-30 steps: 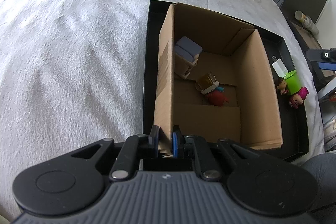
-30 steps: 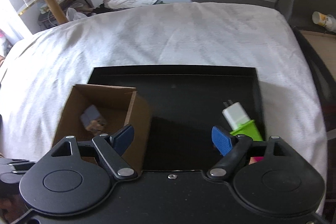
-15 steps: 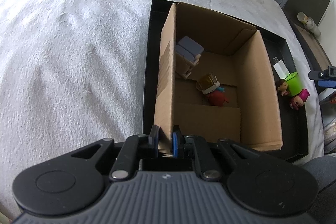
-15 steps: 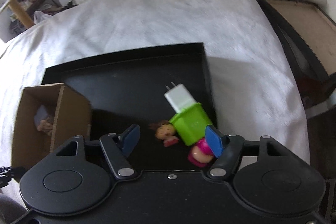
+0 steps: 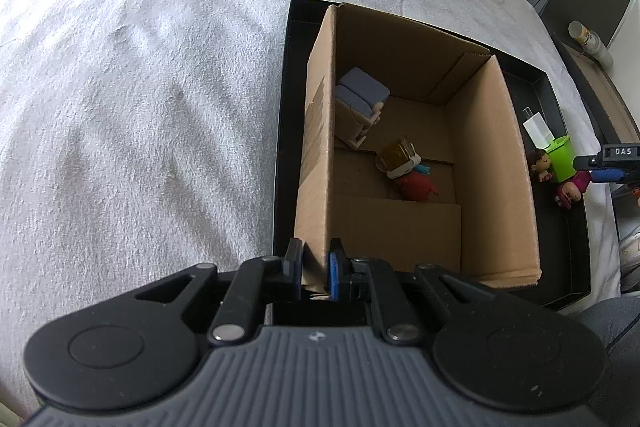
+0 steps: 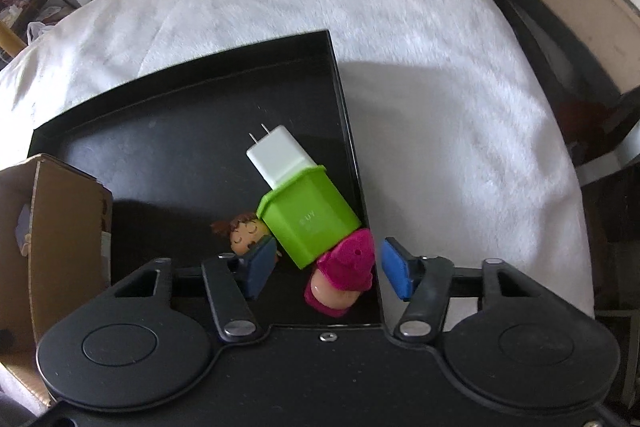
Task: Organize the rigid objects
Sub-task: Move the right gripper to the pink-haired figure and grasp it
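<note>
Left wrist view: the left gripper is clamped on the near wall of the cardboard box, which stands in the black tray with toys already inside. Right wrist view: the right gripper, spread wide, hangs over the pink figure and green bin by the tray's right edge. Picking seems underway; next, lower and close on one toy.

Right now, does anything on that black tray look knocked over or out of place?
Yes. The green bin lies tipped on its side, the white charger poking from its mouth, and two small dolls lie toppled against it, outside the cardboard box.
</note>
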The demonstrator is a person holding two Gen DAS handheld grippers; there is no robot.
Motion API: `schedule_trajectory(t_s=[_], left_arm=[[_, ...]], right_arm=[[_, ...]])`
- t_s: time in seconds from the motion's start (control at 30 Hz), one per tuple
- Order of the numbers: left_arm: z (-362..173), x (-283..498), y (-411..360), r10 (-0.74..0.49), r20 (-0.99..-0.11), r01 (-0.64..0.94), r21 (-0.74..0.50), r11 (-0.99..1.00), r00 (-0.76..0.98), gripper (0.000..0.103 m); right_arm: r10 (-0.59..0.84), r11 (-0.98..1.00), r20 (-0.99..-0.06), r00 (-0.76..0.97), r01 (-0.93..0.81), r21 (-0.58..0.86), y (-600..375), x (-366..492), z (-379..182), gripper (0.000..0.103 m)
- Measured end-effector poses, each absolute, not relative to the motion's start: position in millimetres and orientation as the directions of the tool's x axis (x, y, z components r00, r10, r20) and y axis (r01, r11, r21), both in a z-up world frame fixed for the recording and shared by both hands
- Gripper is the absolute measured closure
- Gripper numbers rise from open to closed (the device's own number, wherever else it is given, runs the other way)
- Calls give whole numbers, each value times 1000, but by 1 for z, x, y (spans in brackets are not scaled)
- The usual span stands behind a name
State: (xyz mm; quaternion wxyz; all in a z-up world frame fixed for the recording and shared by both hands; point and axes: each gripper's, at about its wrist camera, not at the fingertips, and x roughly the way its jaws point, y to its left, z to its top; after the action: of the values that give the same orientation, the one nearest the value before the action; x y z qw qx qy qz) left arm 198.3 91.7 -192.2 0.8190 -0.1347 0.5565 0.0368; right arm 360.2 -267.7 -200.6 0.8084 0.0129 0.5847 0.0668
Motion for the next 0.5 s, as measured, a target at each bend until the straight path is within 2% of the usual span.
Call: schedule_trajectory(t_s=[0.1, 0.17, 0.2, 0.5], left_arm=[[-192, 198, 92, -89, -921, -210, -180, 961, 378, 91], [-192, 198, 92, -92, -921, -211, -183, 960, 380, 91], [-191, 198, 92, -92, -920, -211, -183, 960, 380, 91], [-191, 197, 92, -95, -918, -208, -187, 960, 385, 91]], right_arm=[[106, 992, -948, 300, -93, 81, -268, 360, -207, 67], [125, 991, -948, 293, -88, 103, -269, 359, -208, 73], [132, 990, -948, 291, -90, 110, -268, 358, -208, 81], [141, 985, -940, 310, -135, 103, -257, 341, -196, 82]])
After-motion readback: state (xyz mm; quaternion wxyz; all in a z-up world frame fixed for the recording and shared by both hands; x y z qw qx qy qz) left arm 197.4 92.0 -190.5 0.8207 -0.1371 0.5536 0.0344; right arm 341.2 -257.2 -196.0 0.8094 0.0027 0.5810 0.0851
